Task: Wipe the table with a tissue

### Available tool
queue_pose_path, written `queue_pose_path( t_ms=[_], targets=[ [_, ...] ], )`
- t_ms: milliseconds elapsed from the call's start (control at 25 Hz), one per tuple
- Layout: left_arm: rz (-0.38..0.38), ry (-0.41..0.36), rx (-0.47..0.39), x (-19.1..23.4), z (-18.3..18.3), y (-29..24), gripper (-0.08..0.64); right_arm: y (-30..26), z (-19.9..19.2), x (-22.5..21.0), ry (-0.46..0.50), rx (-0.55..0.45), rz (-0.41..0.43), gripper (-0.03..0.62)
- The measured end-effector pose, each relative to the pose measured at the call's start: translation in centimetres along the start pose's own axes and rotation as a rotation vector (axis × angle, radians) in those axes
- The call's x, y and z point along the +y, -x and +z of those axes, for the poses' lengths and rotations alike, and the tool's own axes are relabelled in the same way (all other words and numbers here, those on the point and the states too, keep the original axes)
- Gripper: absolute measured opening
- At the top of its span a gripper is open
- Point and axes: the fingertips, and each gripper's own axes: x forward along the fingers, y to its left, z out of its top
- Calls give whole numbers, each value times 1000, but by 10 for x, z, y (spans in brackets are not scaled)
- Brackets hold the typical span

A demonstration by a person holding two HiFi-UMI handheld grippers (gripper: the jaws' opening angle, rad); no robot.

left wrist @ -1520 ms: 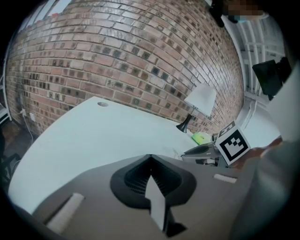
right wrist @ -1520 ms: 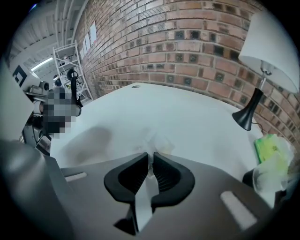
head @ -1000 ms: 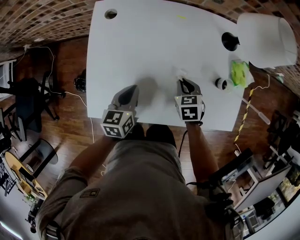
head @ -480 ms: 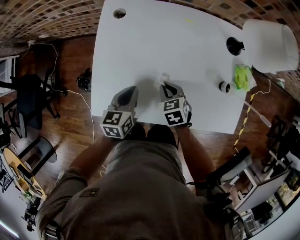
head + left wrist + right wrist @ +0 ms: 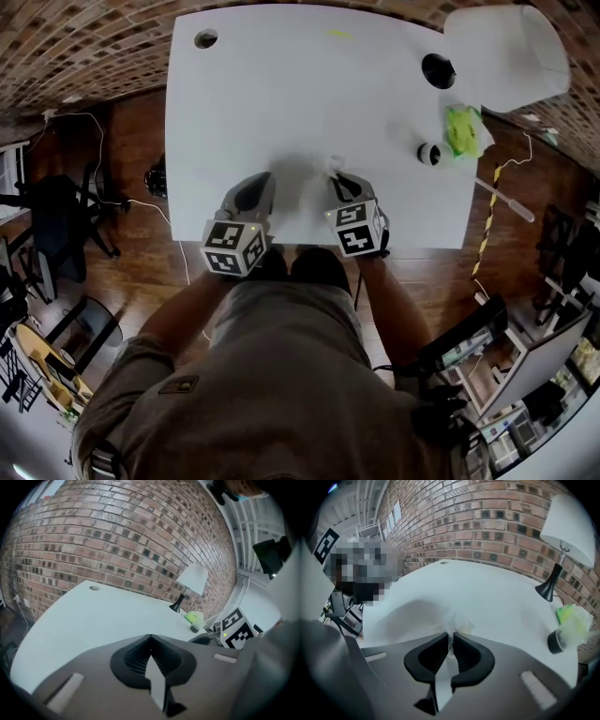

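Big white counter fills the view. The left gripper hangs over its near edge, jaws together on nothing. Just beside it, the right gripper is clamped on the crumpled tissue, which pokes from its tips onto the counter. Most of the surface lies ahead, so it looks like the right hand's job.
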Motion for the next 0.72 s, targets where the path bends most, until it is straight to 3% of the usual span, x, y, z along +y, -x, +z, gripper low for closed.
queue_pose_path(
  t_ms=[320, 720],
  targets=[
    [-39, -37, 8, -27, -3, -8, 2, 19, -36, -13, -46, 7, -33, 46],
    [-3, -58, -1, -28, -10, 10, 2, 18, -36, -9, -24, -3, -41, 55]
  ],
)
